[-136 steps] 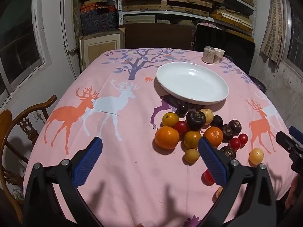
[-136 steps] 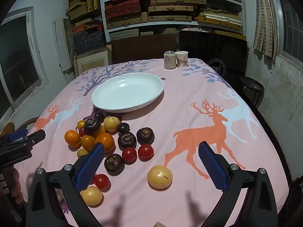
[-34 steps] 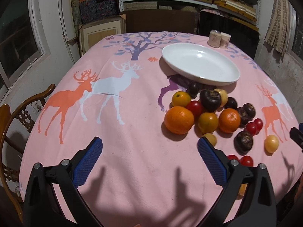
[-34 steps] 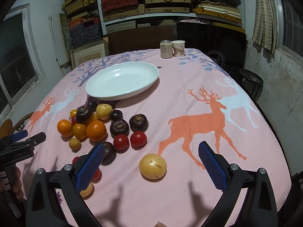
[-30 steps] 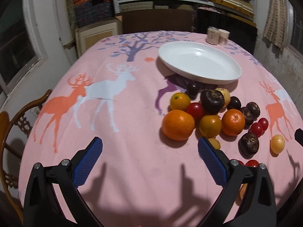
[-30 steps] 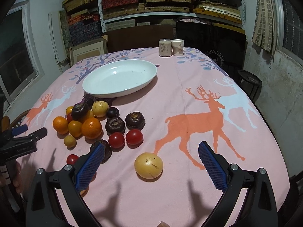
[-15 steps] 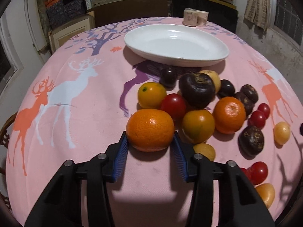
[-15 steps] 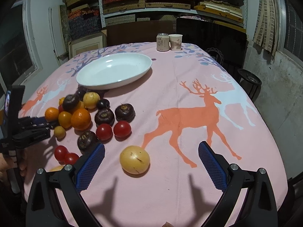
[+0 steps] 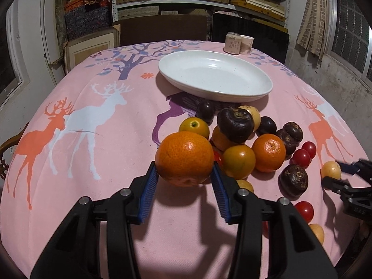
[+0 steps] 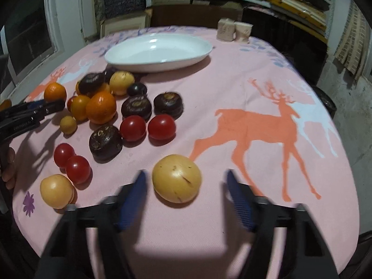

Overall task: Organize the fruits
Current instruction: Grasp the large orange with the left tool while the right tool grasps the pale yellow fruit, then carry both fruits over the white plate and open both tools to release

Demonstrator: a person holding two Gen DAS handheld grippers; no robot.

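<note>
My left gripper (image 9: 184, 181) is shut on a large orange (image 9: 184, 158) and holds it a little above the pink cloth, in front of the fruit pile (image 9: 241, 134). The same orange (image 10: 55, 91) shows in the right wrist view at the tip of the left gripper (image 10: 50, 105). My right gripper (image 10: 186, 196) is open, its blue pads on either side of a yellow round fruit (image 10: 176, 181) without touching it. That fruit also shows in the left wrist view (image 9: 330, 169) by the right gripper (image 9: 341, 172). A white oval plate (image 9: 215, 79) lies empty behind the pile.
A can (image 9: 232, 40) and a paper cup (image 9: 247, 44) stand at the far edge of the table. Tomatoes (image 10: 72, 162), dark round fruits (image 10: 105, 143) and small yellow fruits (image 10: 57, 190) lie loose near the front left. A wooden chair (image 9: 9, 144) stands at the left.
My left gripper has lifted the large orange off the cloth. My right gripper has moved down towards the yellow fruit and its pads have come closer together around it.
</note>
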